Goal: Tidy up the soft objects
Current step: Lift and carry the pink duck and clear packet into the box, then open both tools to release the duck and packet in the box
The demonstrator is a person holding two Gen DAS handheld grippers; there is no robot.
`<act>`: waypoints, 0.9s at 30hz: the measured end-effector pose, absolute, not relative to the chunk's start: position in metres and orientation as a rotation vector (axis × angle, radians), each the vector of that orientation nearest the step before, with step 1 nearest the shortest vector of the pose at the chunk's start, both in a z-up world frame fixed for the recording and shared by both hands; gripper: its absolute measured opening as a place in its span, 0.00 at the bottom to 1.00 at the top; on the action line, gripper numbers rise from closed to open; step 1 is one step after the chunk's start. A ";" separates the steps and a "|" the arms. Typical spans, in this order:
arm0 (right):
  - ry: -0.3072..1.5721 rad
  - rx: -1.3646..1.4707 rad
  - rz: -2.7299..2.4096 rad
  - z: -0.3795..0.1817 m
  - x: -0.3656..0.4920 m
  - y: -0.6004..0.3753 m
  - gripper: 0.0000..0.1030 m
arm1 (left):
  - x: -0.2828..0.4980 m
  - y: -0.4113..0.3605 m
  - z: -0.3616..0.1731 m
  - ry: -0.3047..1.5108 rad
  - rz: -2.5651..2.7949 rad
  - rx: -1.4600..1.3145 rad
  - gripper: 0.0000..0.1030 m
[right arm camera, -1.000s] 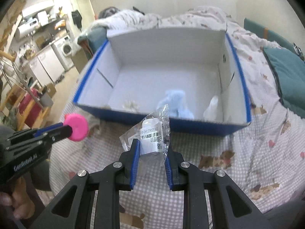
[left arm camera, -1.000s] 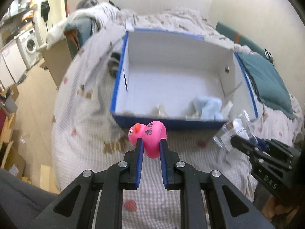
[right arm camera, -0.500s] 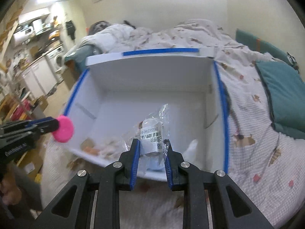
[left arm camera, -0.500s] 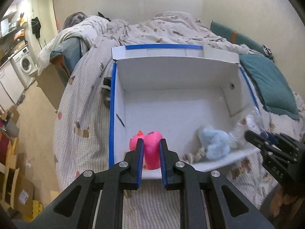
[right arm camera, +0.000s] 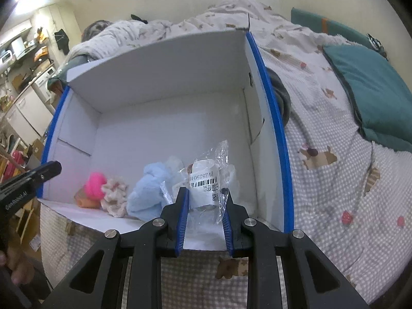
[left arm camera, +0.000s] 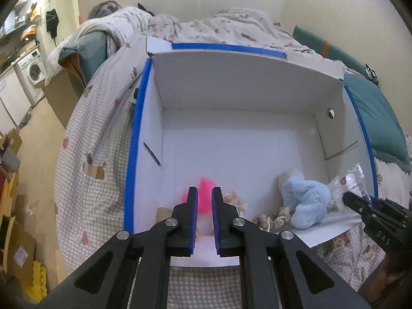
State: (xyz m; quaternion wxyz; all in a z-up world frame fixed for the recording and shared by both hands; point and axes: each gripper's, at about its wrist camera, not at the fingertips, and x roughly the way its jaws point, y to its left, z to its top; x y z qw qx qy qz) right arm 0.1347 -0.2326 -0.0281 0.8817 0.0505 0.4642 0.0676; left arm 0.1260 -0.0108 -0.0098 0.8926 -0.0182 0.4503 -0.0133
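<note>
My right gripper [right arm camera: 203, 206] pinches the plastic-wrapped roll [right arm camera: 204, 182], upright and hanging over the near right corner of the box [left arm camera: 242, 97] on the bed [right arm camera: 329, 170]; release drops it straight in. My left gripper [left arm camera: 204, 200] stands slightly parted and empty, I think, with the pink toy [right arm camera: 95, 184] blurred just beyond the fingers [left arm camera: 192, 200], inside the box. Counted inside: one pink toy, one blue plush [left arm camera: 305, 200], one cream frilly piece [right arm camera: 114, 193].
</note>
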 end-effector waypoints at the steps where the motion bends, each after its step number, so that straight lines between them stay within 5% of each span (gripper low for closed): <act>1: 0.973 0.106 0.141 -0.030 0.136 -0.232 0.25 | 0.127 -0.013 -0.013 0.946 -0.032 -0.038 0.10; 14: 0.997 0.123 0.169 -0.036 0.136 -0.228 0.25 | 0.120 -0.029 -0.017 0.957 -0.053 0.019 0.11; 19: 1.004 0.115 0.154 -0.036 0.136 -0.228 0.27 | 0.121 -0.023 -0.019 0.974 -0.038 -0.020 0.25; 21: 0.998 0.097 0.148 -0.035 0.136 -0.227 0.36 | 0.120 -0.022 -0.016 0.963 -0.035 -0.033 0.40; 23: 0.980 0.103 0.151 -0.032 0.135 -0.227 0.62 | 0.118 -0.021 -0.013 0.939 -0.025 -0.031 0.53; 27: 0.929 0.140 0.154 -0.023 0.131 -0.231 0.76 | 0.114 -0.019 -0.005 0.918 -0.023 -0.020 0.55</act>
